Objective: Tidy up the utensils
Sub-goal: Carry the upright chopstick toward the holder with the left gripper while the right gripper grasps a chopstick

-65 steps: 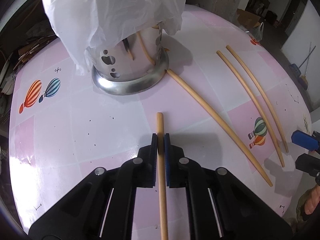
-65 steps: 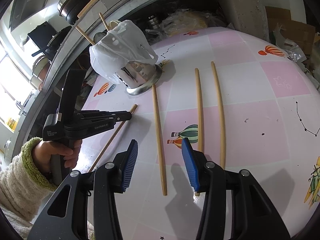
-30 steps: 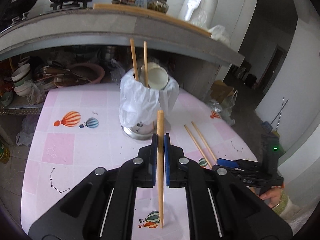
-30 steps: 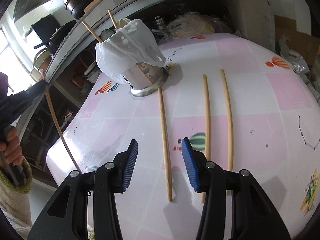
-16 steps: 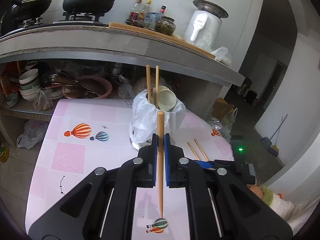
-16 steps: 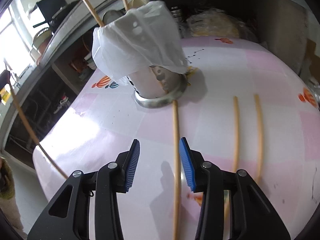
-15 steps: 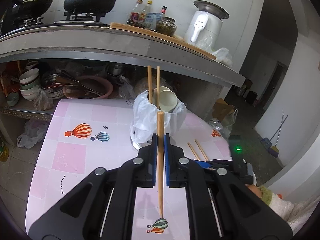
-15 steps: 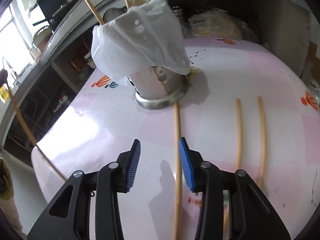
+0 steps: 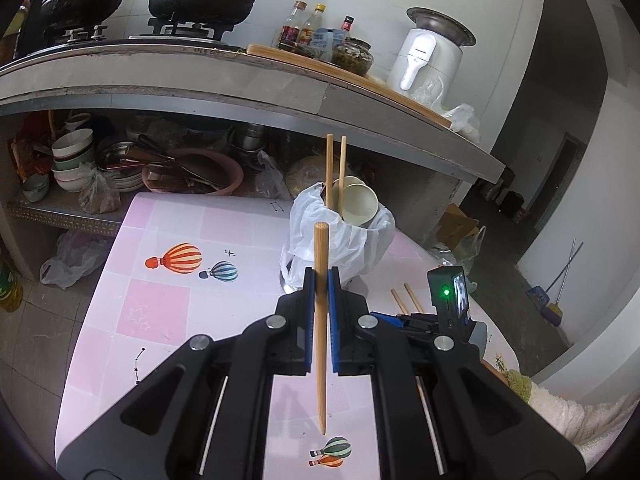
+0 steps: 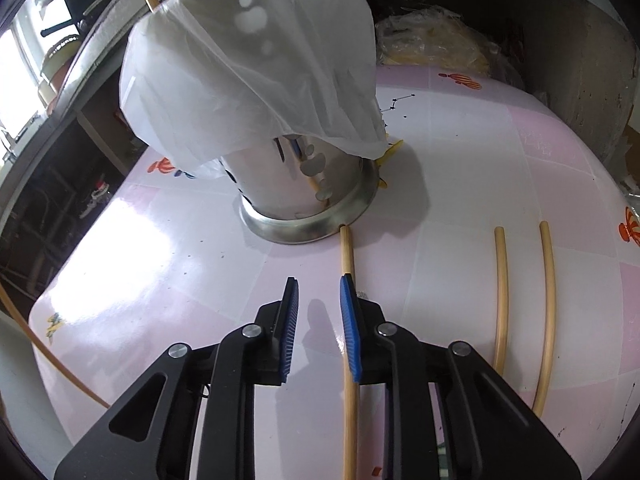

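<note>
**One chopstick lifted, three on the table**

We see the left gripper clamped tight on a long pale wooden chopstick, which stands nearly upright between the blue pads, its blunt end above them and its thin tip hanging over the pink-and-white tablecloth printed with hot-air balloons. Beyond it stands the perforated shiny steel utensil holder, draped in a thin white plastic bag; two more chopsticks and pale cream ladle bowls stick out of its top.

The right gripper points down at the table just in front of the holder's flared base. Its jaws have just been closing and now stand a narrow gap apart, with nothing between them. A tan chopstick lying on the table touches the holder's base at its far end and passes just beside and under the right-hand blue pad, outside the gap. Two further tan chopsticks lie side by side, well to the right.

On the concrete counter behind, the white appliance with a steel lid bears grey lettering that looks like "Panasonic". The bottles and jars beside it carry labels too small for us to read. A cream fleece sleeve shows behind the right gripper in the left wrist view.
</note>
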